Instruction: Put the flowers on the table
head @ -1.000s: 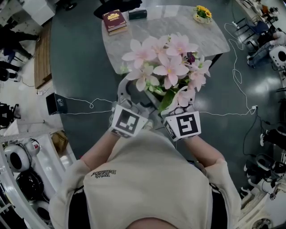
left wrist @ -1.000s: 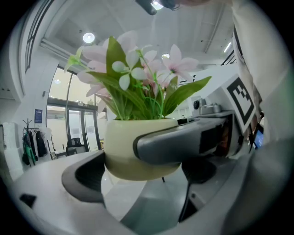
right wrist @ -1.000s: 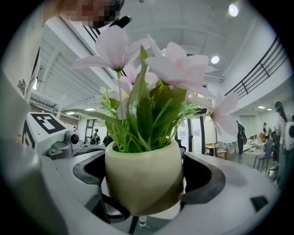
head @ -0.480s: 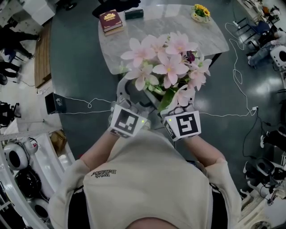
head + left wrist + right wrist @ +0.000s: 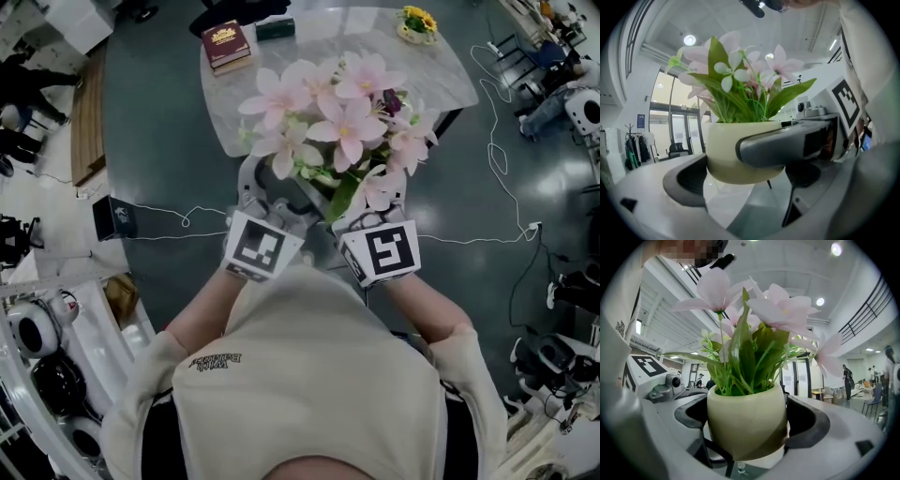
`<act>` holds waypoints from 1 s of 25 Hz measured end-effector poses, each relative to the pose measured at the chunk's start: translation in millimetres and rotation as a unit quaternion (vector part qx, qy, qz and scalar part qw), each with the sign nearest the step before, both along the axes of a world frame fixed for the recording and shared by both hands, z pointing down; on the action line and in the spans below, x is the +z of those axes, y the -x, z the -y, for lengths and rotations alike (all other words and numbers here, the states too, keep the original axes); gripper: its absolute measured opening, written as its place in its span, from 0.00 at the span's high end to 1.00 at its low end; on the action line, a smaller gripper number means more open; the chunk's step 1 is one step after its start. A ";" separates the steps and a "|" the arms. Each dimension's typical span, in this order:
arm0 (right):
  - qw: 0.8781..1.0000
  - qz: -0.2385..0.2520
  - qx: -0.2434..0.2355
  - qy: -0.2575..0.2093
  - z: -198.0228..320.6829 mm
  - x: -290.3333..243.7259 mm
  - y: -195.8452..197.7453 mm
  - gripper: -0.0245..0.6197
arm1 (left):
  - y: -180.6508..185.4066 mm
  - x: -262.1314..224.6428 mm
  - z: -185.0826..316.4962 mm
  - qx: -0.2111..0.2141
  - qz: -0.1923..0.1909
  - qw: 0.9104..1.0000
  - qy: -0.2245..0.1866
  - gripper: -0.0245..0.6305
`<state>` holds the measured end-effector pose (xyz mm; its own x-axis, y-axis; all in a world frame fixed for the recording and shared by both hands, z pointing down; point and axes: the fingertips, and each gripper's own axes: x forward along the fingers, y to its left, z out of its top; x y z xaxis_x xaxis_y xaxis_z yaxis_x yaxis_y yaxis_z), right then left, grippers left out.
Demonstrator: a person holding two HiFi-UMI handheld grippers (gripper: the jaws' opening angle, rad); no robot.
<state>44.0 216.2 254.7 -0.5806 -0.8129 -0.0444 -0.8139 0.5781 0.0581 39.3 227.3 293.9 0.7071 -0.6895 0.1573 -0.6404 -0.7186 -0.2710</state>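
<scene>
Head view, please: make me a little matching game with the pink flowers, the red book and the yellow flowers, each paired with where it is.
1. pink flowers
2. red book
3. yellow flowers

A. far right end of the table
B. in the pot clamped between left gripper and right gripper
C. far left corner of the table

Pairs: 1-B, 2-C, 3-A.
</scene>
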 end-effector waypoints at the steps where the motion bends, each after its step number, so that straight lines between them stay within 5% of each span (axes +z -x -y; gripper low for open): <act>1: 1.000 0.000 -0.001 -0.002 0.3 0.1 -0.1 0.15 | -0.1 0.0 0.5 -0.001 -0.001 1.000 -0.001 0.21; 9: 1.000 0.001 -0.001 -0.014 13.8 10.0 -0.9 0.15 | -1.2 9.4 14.7 0.000 -0.004 1.000 -0.017 0.21; 25: 1.000 -0.008 0.024 0.006 186.0 -11.7 18.0 0.15 | 19.0 -15.6 185.2 0.007 -0.041 0.999 0.016 0.21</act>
<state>26.0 30.2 242.9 -0.5423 -0.8398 -0.0263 -0.8392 0.5400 0.0640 20.3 42.1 278.2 0.7282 -0.6746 0.1211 -0.6490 -0.7355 -0.1947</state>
